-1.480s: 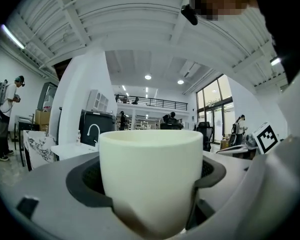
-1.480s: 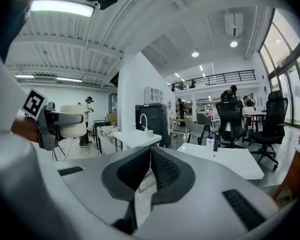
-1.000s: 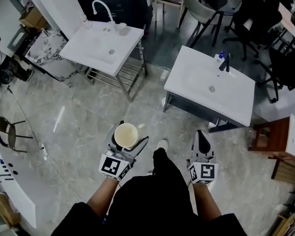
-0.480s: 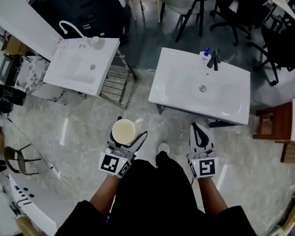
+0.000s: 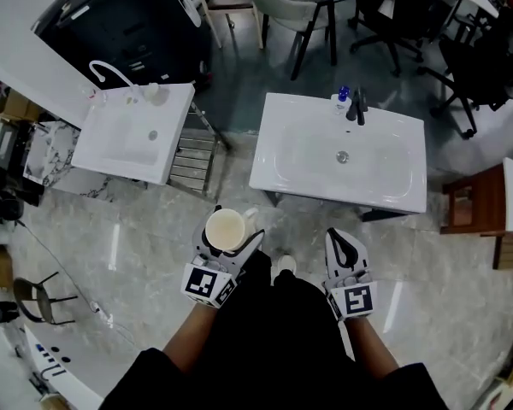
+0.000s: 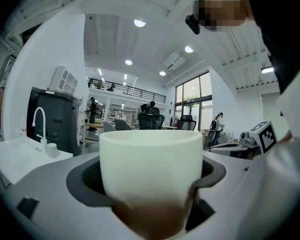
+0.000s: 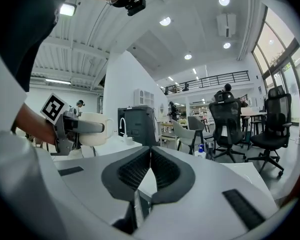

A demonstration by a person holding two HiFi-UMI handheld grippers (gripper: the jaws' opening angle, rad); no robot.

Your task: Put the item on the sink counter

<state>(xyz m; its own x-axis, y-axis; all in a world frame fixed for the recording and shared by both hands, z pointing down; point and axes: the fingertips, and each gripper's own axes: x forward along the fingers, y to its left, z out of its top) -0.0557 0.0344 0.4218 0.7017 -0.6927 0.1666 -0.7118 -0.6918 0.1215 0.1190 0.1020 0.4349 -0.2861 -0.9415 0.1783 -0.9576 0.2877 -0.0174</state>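
My left gripper (image 5: pixel 229 239) is shut on a cream mug (image 5: pixel 227 229), held upright above the floor in the head view. The mug (image 6: pixel 150 174) fills the left gripper view, with the grey jaws round its sides. It also shows as a mug (image 7: pixel 94 129) at the left of the right gripper view. My right gripper (image 5: pixel 345 248) is shut with nothing in it, its pads pressed together (image 7: pixel 150 171). A white sink counter (image 5: pixel 340 154) with a black tap (image 5: pixel 356 107) stands just ahead of both grippers.
A second white sink unit (image 5: pixel 134 132) with a white curved tap (image 5: pixel 105 69) stands to the left, over a metal rack (image 5: pixel 191 158). A blue-capped bottle (image 5: pixel 342 98) sits by the black tap. Office chairs (image 5: pixel 389 11) stand behind. A brown wooden cabinet (image 5: pixel 473 216) is at right.
The person has walked forward: both sinks have come nearer and lower in the head view. The left gripper keeps the mug, the right stays shut.
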